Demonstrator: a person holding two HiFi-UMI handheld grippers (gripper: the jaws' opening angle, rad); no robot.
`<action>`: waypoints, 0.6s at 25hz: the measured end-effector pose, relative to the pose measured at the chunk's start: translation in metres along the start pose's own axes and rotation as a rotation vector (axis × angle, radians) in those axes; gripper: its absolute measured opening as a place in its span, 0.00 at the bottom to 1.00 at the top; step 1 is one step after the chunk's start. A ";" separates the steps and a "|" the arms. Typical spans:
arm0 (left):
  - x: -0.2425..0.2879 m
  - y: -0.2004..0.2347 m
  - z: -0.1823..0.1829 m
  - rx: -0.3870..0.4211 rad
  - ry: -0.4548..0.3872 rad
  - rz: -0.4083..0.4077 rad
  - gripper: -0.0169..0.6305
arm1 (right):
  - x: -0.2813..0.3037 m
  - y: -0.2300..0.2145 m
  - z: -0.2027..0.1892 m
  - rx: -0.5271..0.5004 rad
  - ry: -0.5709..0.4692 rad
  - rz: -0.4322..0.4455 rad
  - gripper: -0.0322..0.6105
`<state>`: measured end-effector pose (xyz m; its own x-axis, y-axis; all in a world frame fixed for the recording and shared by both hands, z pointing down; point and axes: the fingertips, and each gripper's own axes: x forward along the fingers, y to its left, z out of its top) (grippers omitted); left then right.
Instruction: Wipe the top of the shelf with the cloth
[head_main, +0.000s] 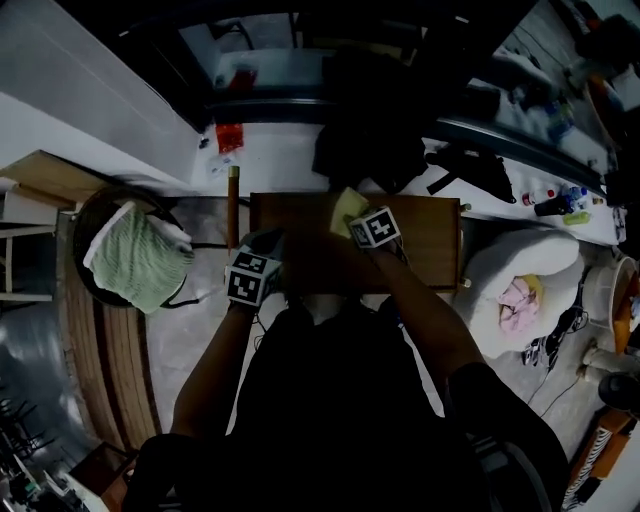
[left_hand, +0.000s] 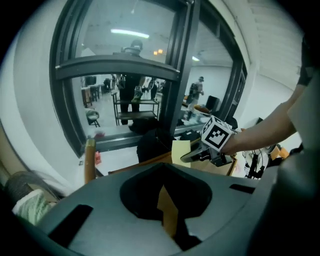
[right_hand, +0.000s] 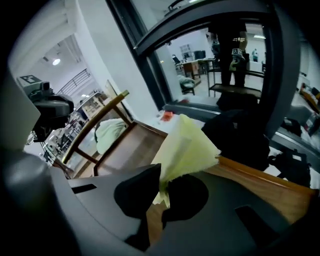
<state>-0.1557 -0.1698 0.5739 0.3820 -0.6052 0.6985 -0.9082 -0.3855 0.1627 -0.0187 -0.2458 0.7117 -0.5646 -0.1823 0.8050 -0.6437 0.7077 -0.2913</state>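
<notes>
The brown wooden shelf top (head_main: 425, 245) lies straight ahead of me in the head view. My right gripper (head_main: 354, 222) is over its middle, shut on a pale yellow cloth (head_main: 347, 207) that sticks up past the jaws. The right gripper view shows the cloth (right_hand: 185, 150) pinched in the gripper (right_hand: 164, 187), above the wood (right_hand: 260, 192). My left gripper (head_main: 264, 250) hovers at the shelf's left front corner, shut on nothing. From the left gripper (left_hand: 167, 212) view, the cloth (left_hand: 180, 151) and the right gripper (left_hand: 197, 154) are ahead over the shelf (left_hand: 150, 161).
A black bag (head_main: 365, 140) sits on the white sill behind the shelf, under a dark window frame (left_hand: 117, 70). A wooden post (head_main: 232, 205) stands at the shelf's left. A round seat with a green cloth (head_main: 140, 258) is at left, a white cushion (head_main: 515, 265) at right.
</notes>
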 end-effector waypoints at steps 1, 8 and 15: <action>-0.009 0.011 -0.004 -0.004 0.000 0.015 0.04 | 0.012 0.017 0.009 -0.010 -0.003 0.022 0.10; -0.053 0.076 -0.031 -0.033 0.008 0.081 0.04 | 0.083 0.112 0.052 -0.069 0.002 0.109 0.10; -0.068 0.091 -0.042 -0.007 -0.026 0.021 0.04 | 0.128 0.185 0.062 -0.078 0.044 0.235 0.10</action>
<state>-0.2715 -0.1345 0.5702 0.3673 -0.6313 0.6831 -0.9173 -0.3675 0.1536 -0.2426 -0.1802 0.7291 -0.6700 0.0221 0.7420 -0.4549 0.7777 -0.4339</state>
